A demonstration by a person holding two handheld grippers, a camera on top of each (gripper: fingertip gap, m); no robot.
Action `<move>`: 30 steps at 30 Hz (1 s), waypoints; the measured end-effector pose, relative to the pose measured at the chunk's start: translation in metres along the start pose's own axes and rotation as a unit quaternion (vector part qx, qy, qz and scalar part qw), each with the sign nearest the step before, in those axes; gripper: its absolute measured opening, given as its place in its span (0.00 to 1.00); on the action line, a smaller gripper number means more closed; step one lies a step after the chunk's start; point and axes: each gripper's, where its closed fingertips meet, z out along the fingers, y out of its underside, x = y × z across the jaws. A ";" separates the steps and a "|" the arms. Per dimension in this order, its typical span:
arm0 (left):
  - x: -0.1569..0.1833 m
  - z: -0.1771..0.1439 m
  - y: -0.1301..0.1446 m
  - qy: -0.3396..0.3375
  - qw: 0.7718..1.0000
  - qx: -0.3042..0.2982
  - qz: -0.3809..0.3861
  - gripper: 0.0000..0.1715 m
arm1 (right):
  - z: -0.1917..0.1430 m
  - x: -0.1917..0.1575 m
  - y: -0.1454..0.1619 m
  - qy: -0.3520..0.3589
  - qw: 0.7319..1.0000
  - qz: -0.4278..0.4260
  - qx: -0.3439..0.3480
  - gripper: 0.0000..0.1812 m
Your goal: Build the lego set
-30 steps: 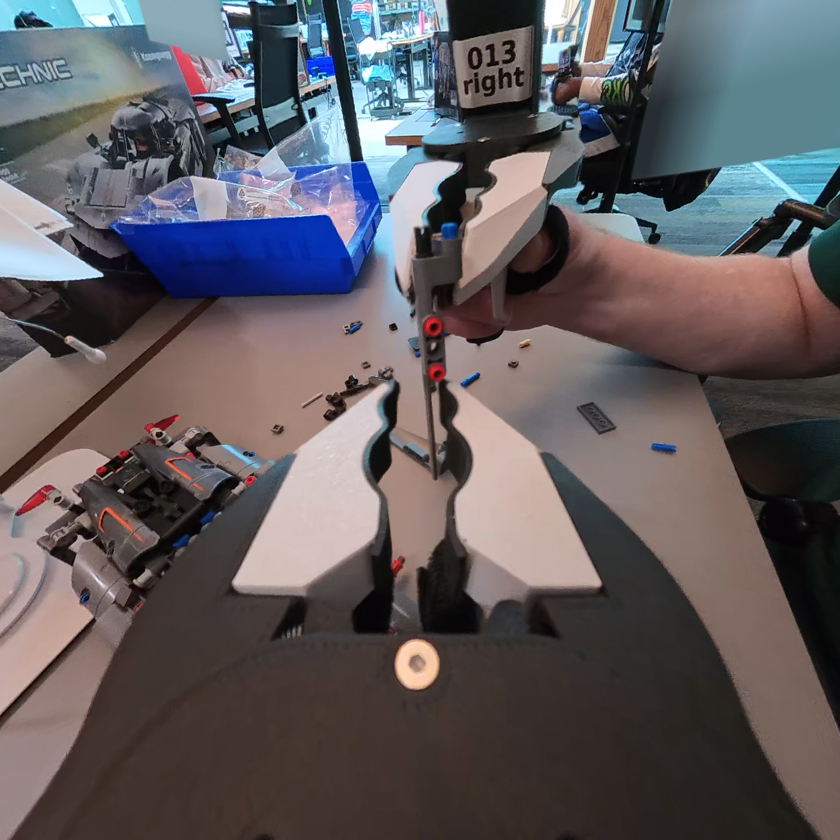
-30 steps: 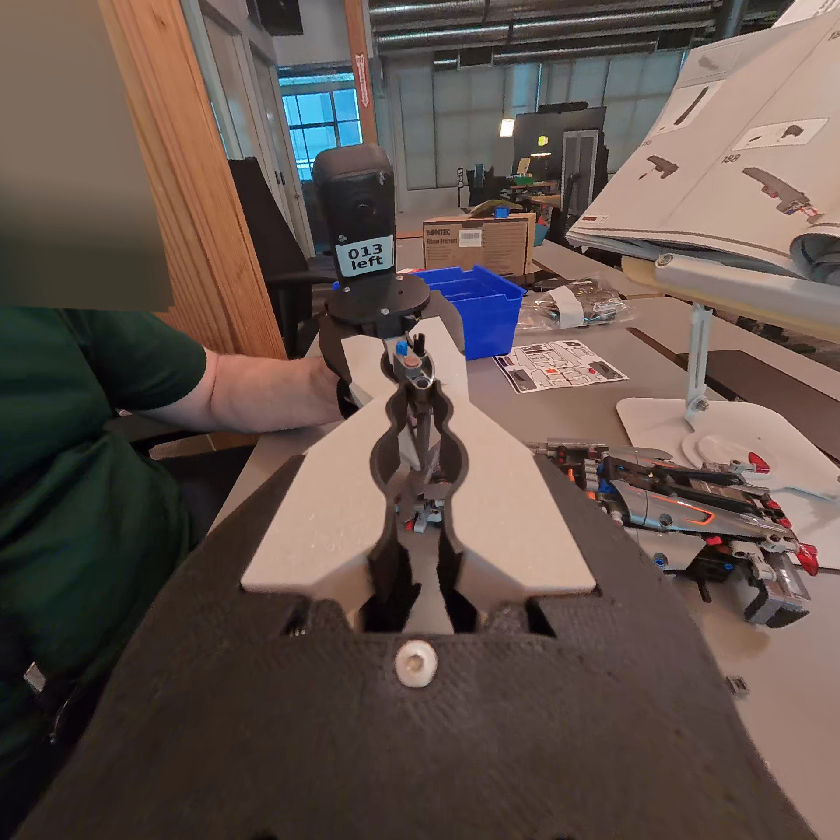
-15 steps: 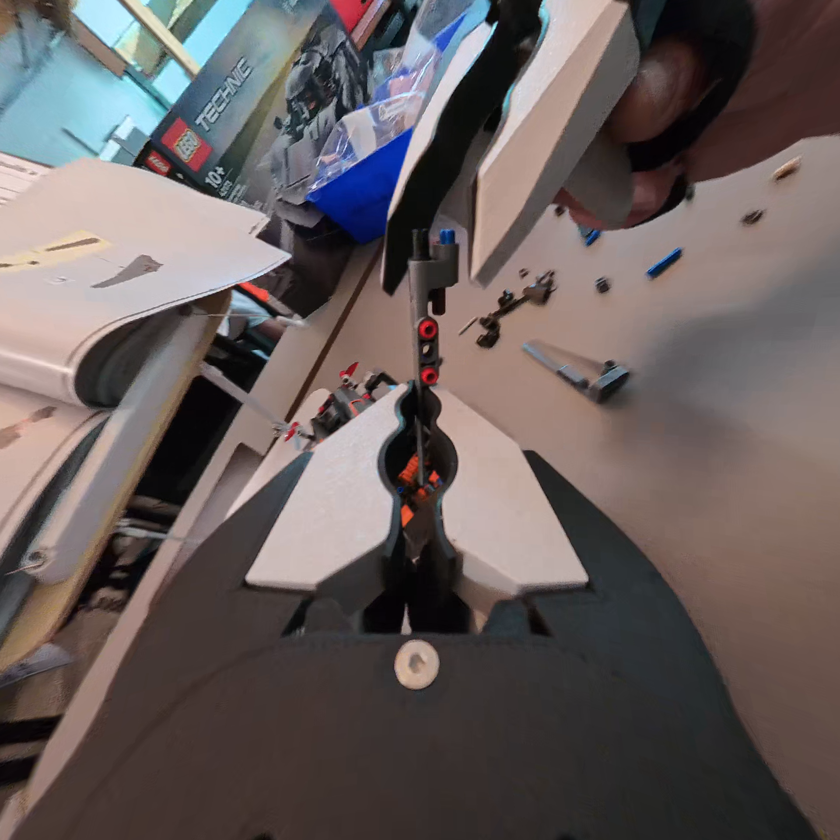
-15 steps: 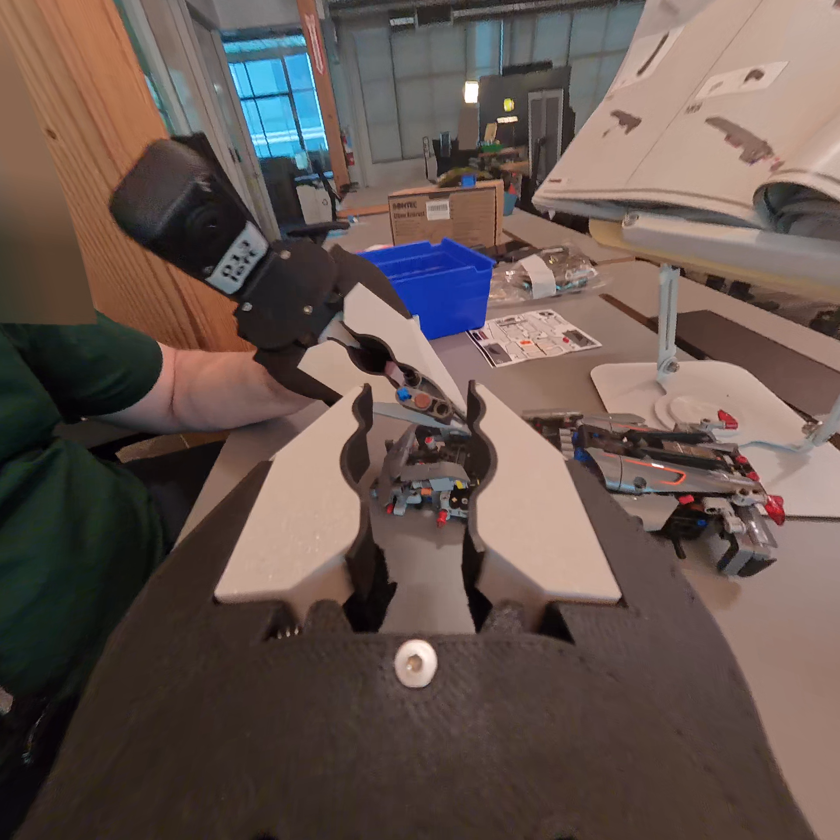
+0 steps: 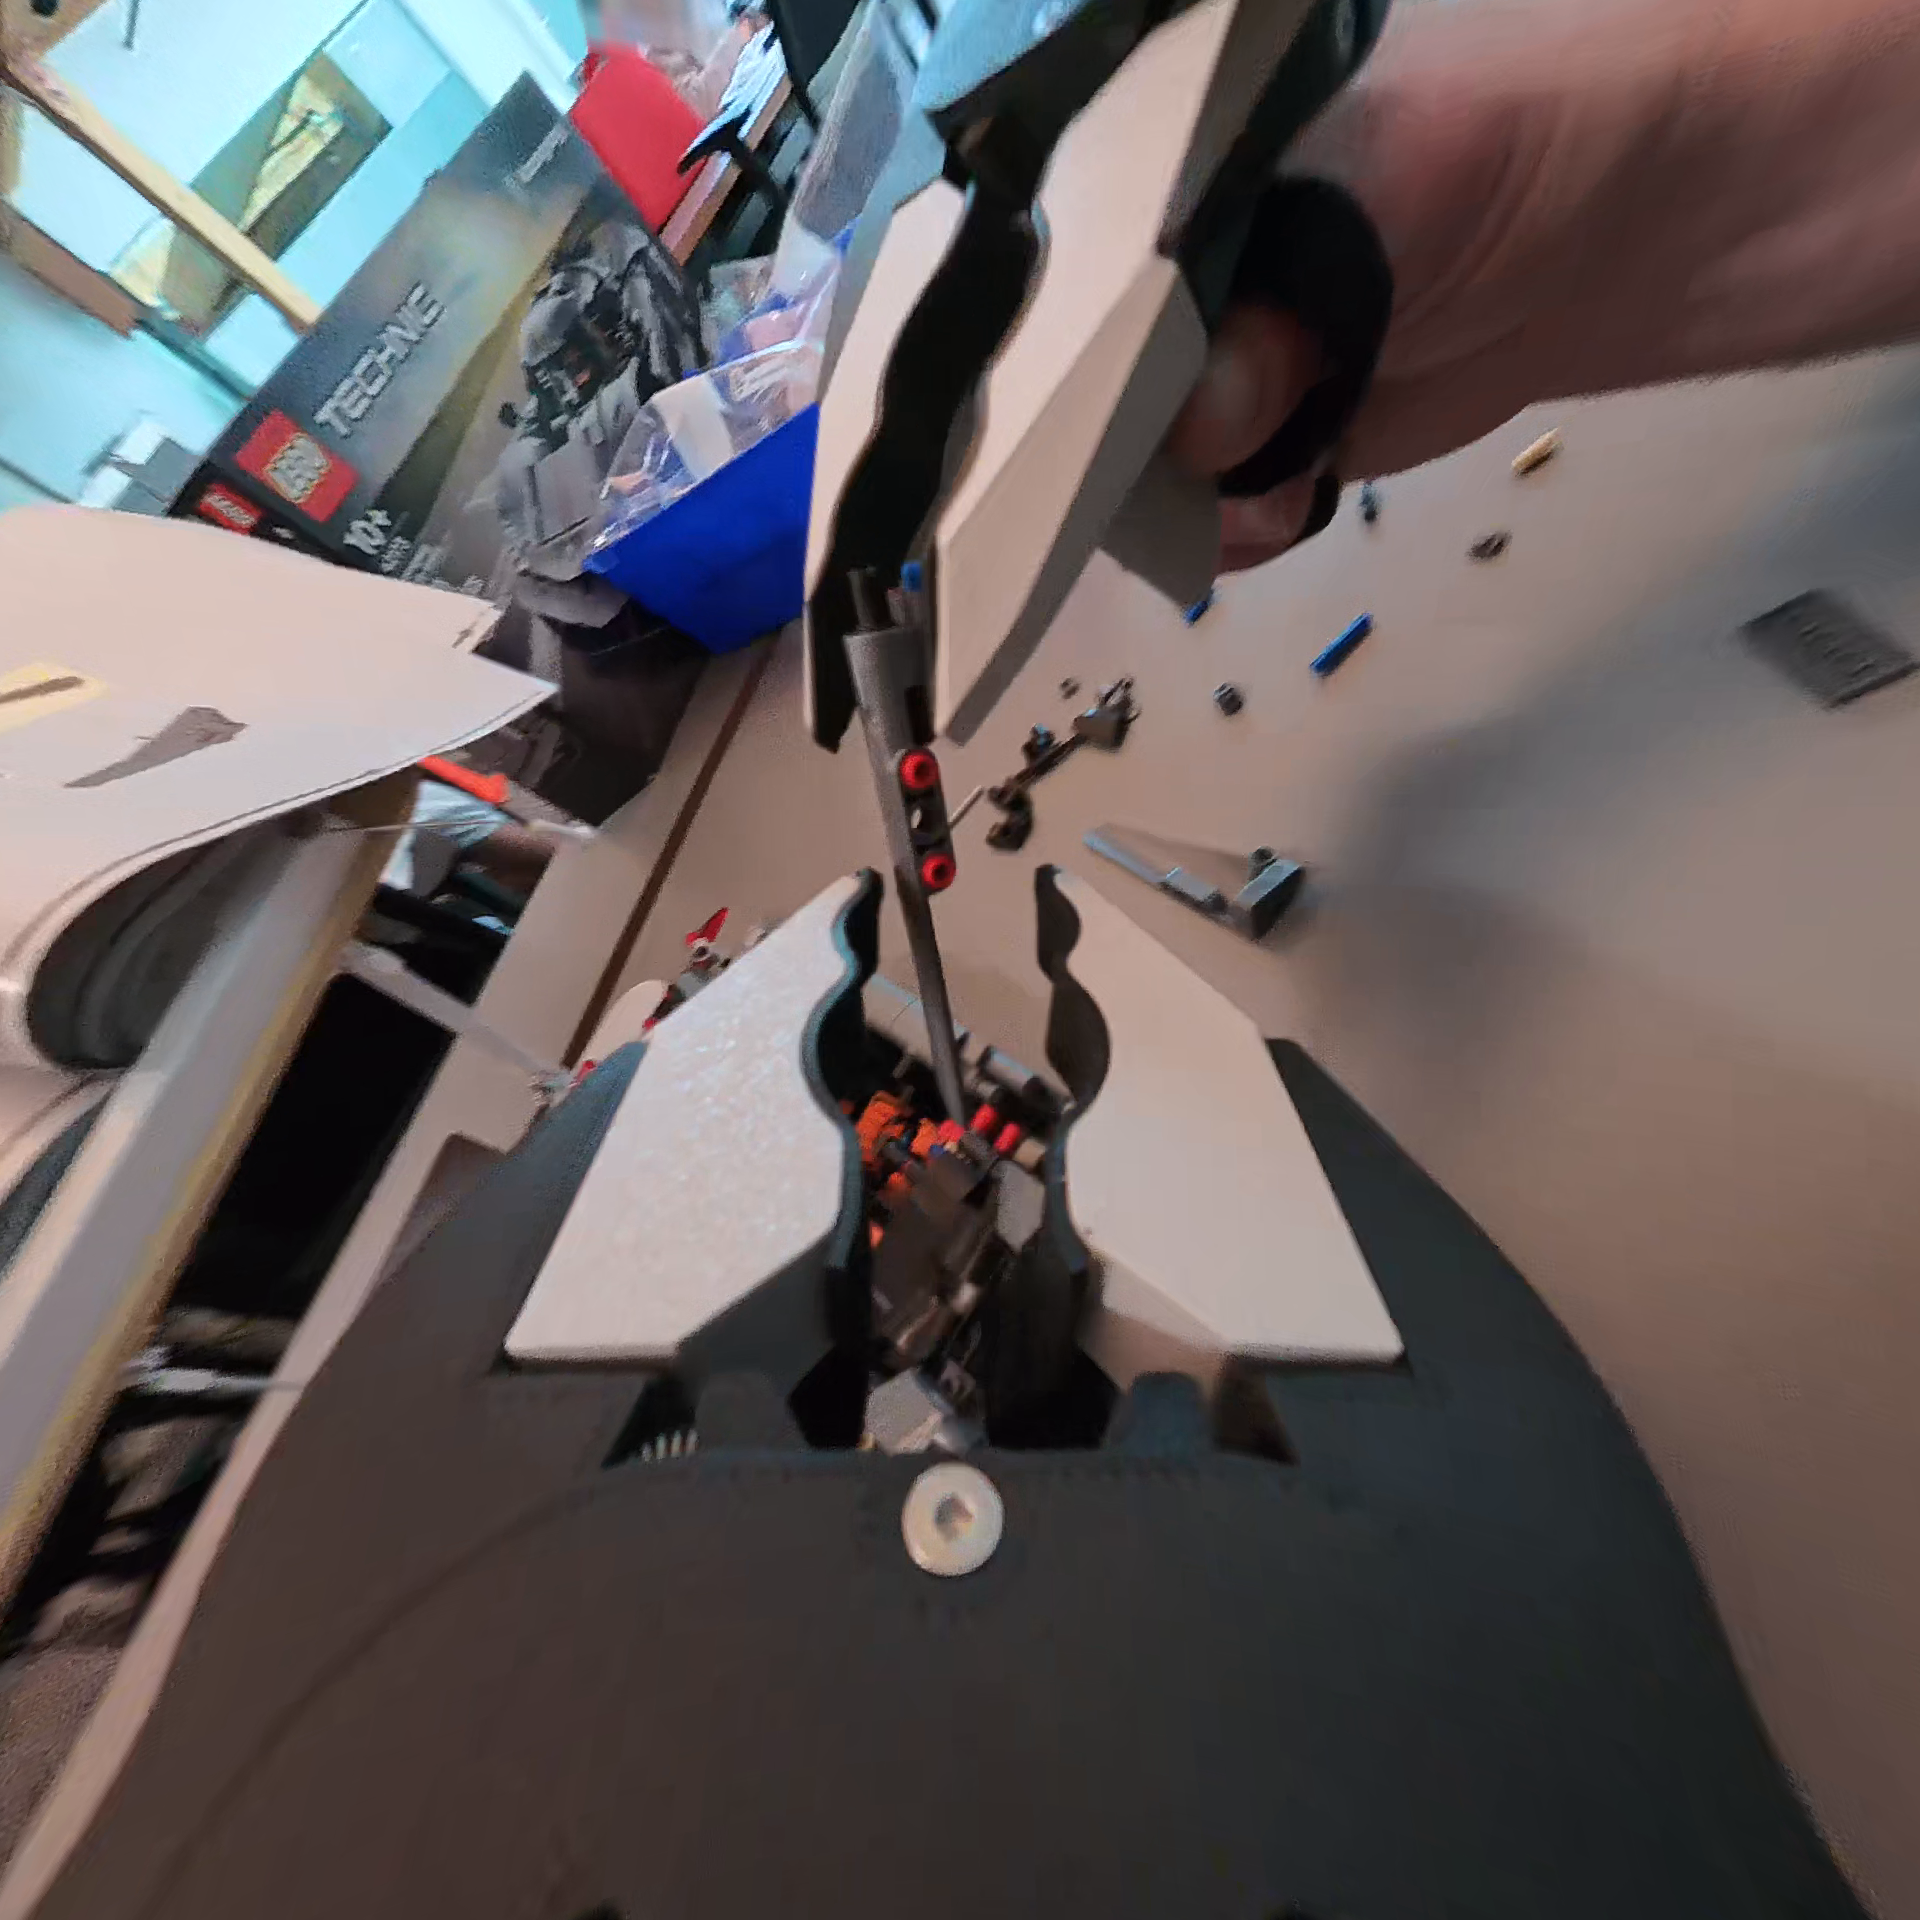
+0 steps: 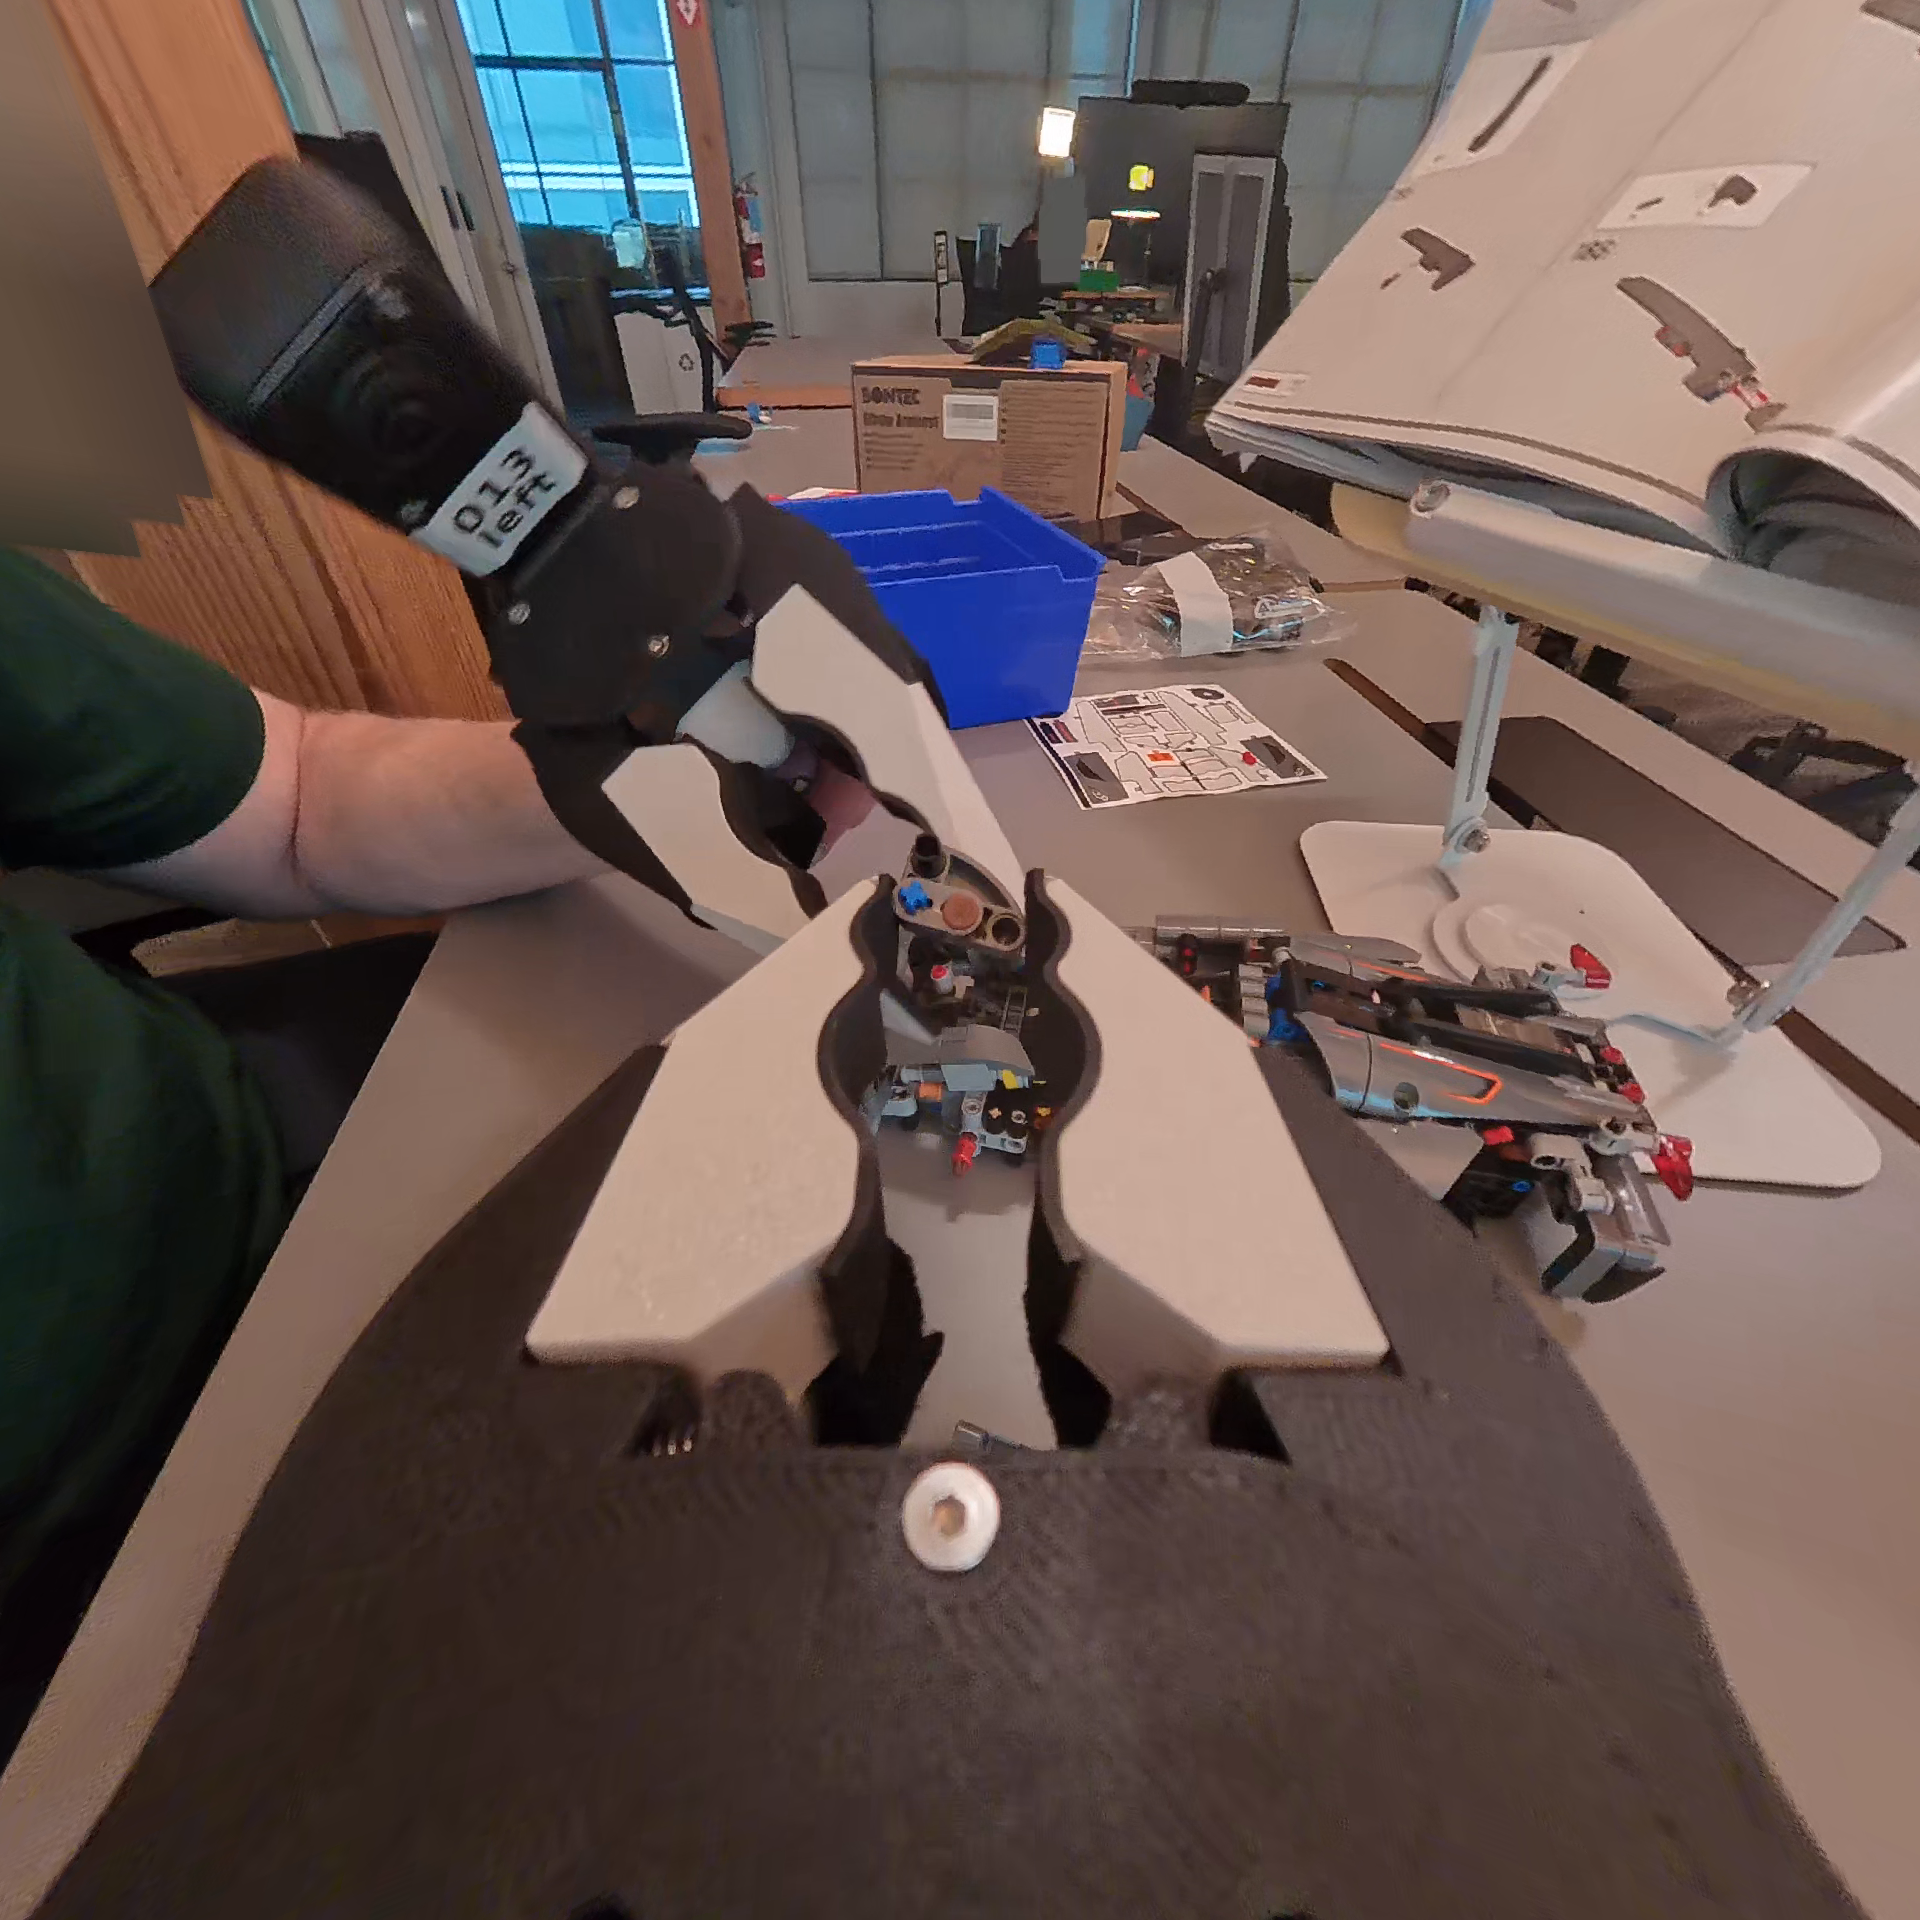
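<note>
A long grey Technic piece (image 5: 914,821) with red pins stands nearly upright over the table. My right gripper (image 6: 956,894) is shut on its top end (image 6: 961,914), which carries a blue pin. In the left wrist view the right gripper (image 5: 894,717) comes down from above. My left gripper (image 5: 951,894) is open, with the piece's lower part running loose between its jaws. Its white fingers (image 6: 862,707) show beside the piece in the right wrist view. A small grey sub-assembly (image 6: 956,1091) lies on the table below. The larger dark model (image 6: 1455,1070) with orange stripes lies to its right.
An open instruction book (image 6: 1558,260) on a white stand overhangs the far side. A blue bin (image 6: 966,592), a sticker sheet (image 6: 1174,738) and a bag of parts are behind. Loose small parts (image 5: 1049,748), a grey beam (image 5: 1195,883) and a dark tile (image 5: 1829,649) lie scattered. The larger dark model (image 6: 1455,1070) is about equally far from each gripper, around 15 cm.
Half a second ago my left gripper was shut on the piece and the right was open. Now the right has closed on its top end and the left has opened.
</note>
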 end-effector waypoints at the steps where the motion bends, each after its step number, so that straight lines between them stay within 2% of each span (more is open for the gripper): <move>1: 0.001 -0.001 -0.002 0.013 1.000 0.012 -0.018 0.20 | 0.000 -0.003 -0.001 -0.005 1.000 -0.008 -0.001 0.12; 3: 0.003 -0.003 -0.005 0.042 0.998 0.028 -0.049 0.27 | 0.001 -0.009 -0.002 -0.016 0.999 -0.028 0.000 0.12; 6: 0.014 -0.005 -0.010 0.100 0.989 0.047 -0.098 0.28 | 0.004 -0.022 -0.003 -0.039 0.998 -0.057 0.002 0.12; 8: 0.023 -0.007 -0.014 0.142 0.981 0.061 -0.120 0.21 | 0.007 -0.029 0.000 -0.050 0.996 -0.073 -0.008 0.12; 11: 0.031 -0.007 -0.009 0.174 0.975 0.054 -0.131 0.09 | 0.010 -0.038 -0.001 -0.065 0.994 -0.087 0.000 0.12; 12: 0.032 -0.008 -0.010 0.177 0.973 0.058 -0.134 0.08 | 0.010 -0.038 -0.001 -0.067 0.994 -0.086 0.001 0.12; 18: 0.023 -0.008 -0.011 0.146 0.979 0.066 -0.126 0.07 | 0.010 -0.035 -0.005 -0.059 0.995 -0.074 0.014 0.13; 21: 0.018 -0.008 -0.006 0.114 0.987 0.058 -0.101 0.07 | 0.006 -0.026 -0.010 -0.035 0.996 -0.072 0.027 0.22; 24: 0.012 -0.007 -0.003 0.084 0.992 0.049 -0.083 0.07 | 0.003 -0.023 -0.008 -0.033 0.997 -0.065 0.017 0.21; 26: 0.011 -0.006 -0.003 0.068 0.994 0.045 -0.067 0.07 | 0.005 -0.025 -0.005 -0.040 0.997 -0.070 0.010 0.16; 30: 0.014 -0.006 -0.004 0.078 0.993 0.052 -0.070 0.07 | 0.009 -0.030 0.000 -0.044 0.996 -0.083 -0.008 0.12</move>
